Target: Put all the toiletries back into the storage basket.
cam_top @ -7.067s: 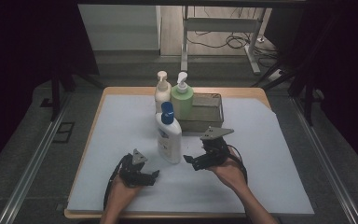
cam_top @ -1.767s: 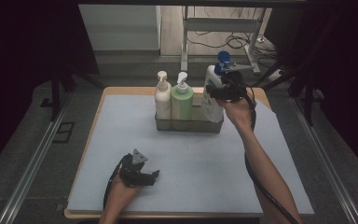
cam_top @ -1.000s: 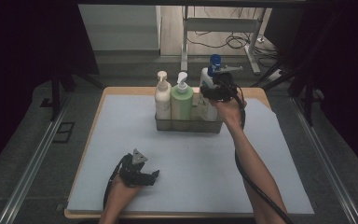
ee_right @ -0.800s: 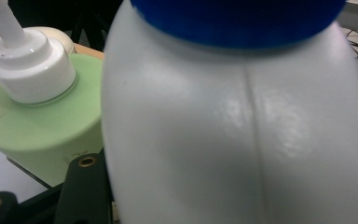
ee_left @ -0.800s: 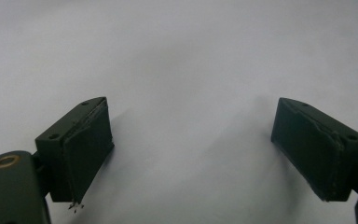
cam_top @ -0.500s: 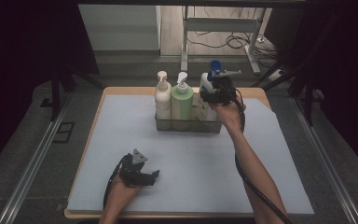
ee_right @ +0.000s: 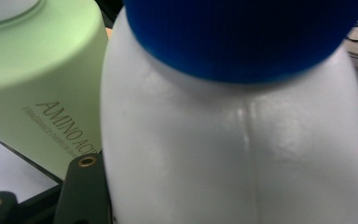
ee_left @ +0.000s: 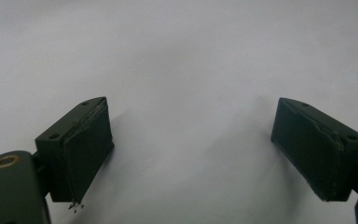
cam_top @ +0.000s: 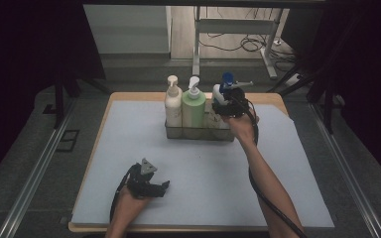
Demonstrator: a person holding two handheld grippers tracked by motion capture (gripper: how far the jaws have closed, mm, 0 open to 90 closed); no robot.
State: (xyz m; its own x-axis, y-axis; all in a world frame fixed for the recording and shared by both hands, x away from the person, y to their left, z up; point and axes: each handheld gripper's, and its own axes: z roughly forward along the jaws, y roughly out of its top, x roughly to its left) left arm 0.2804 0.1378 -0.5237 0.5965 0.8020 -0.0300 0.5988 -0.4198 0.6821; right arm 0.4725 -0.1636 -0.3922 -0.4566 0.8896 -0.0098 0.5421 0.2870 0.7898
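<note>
The right gripper (cam_top: 226, 105) is holding the white plastic pump bottle with the blue top (ee_right: 233, 140) by its body. Its jaws are squeezing the bottle from both sides. The bottle is standing up straight at the right end of the grey wire basket (cam_top: 198, 133), at the far side of the desk (cam_top: 198, 168) with its pale blue mat. From the high view it looks like the bottle is going down into the basket, but I cannot tell if its bottom is sitting on the basket floor yet.

To do this step well, the hand should be keeping the bottle straight up and lowering it slowly. It should not be bumping the light green pump bottle (cam_top: 194, 106), which is right beside it. In the right gripper view the two bottles are very close, maybe touching. The jaws should be letting go only when the bottle is resting flat, so it is not tipping over.

The basket is holding three bottles in a row: the cream pump bottle (cam_top: 173, 105) on the left, the light green one in the middle, and the white one on the right.

The left gripper (cam_top: 149, 184) is lying on the mat near the front edge. Its jaws are wide open with nothing between them.
</note>
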